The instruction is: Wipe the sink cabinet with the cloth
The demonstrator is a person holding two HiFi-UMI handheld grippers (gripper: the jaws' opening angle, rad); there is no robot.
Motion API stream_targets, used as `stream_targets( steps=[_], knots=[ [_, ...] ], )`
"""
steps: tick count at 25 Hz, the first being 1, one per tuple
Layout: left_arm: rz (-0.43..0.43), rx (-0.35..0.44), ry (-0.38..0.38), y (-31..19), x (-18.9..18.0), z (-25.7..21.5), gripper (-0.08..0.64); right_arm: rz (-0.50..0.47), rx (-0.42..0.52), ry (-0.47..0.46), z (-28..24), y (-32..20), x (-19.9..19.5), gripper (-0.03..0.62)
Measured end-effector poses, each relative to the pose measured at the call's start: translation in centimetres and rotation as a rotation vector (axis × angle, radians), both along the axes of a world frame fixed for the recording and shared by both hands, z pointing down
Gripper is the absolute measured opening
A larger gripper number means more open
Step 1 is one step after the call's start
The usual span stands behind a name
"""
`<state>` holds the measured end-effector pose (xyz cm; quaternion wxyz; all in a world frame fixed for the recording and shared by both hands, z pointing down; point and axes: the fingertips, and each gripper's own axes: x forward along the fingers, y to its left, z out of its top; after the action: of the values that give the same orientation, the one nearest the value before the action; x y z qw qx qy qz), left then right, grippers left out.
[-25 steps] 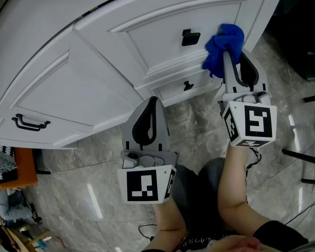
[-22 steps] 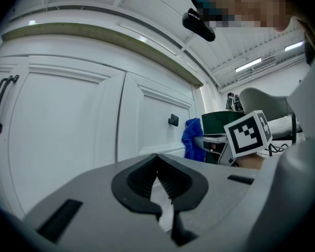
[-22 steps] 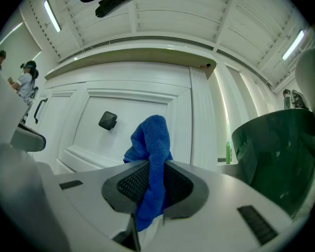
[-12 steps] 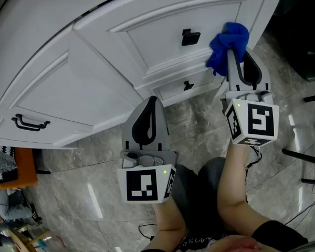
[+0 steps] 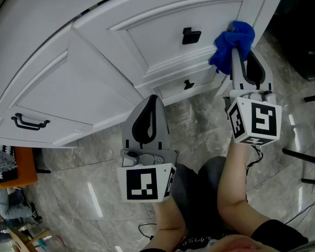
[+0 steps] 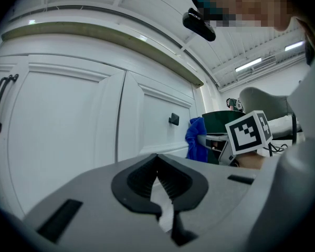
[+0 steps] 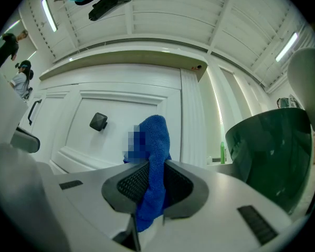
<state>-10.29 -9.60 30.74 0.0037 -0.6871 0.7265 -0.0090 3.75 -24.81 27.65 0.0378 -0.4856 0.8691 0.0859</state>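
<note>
The white sink cabinet (image 5: 163, 35) fills the upper head view, with a panelled drawer front bearing a black square knob (image 5: 191, 35). My right gripper (image 5: 235, 46) is shut on a bunched blue cloth (image 5: 232, 45), which presses against the drawer front's right edge. In the right gripper view the blue cloth (image 7: 153, 161) stands between the jaws, right of the knob (image 7: 98, 121). My left gripper (image 5: 151, 105) is shut and holds nothing, low in front of the cabinet's base. The left gripper view shows the cabinet doors (image 6: 68, 135) and the cloth (image 6: 196, 139) far off.
A black bar handle (image 5: 29, 123) sits on the left cabinet door, and a small black knob (image 5: 188, 84) on the lower drawer. Grey marble floor (image 5: 94, 188) lies below. A dark green bin (image 7: 273, 151) stands right of the cabinet. Dark furniture legs (image 5: 304, 156) are at right.
My right gripper has slid the blue cloth to the right along the drawer front, toward the cabinet's right edge. The left gripper has stayed put.
</note>
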Motion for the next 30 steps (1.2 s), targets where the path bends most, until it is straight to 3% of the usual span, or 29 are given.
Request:
stream_targets(
  steps=[18, 30],
  knots=[
    [0.004, -0.001, -0.006, -0.3, 0.5, 0.0, 0.005, 0.068, -0.034, -0.027, 0.5, -1.3, 2.6, 0.080],
    [-0.002, 0.009, -0.010, 0.0, 0.6, -0.5, 0.005, 0.054, -0.040, -0.036, 0.7, -1.4, 2.5, 0.080]
  ],
)
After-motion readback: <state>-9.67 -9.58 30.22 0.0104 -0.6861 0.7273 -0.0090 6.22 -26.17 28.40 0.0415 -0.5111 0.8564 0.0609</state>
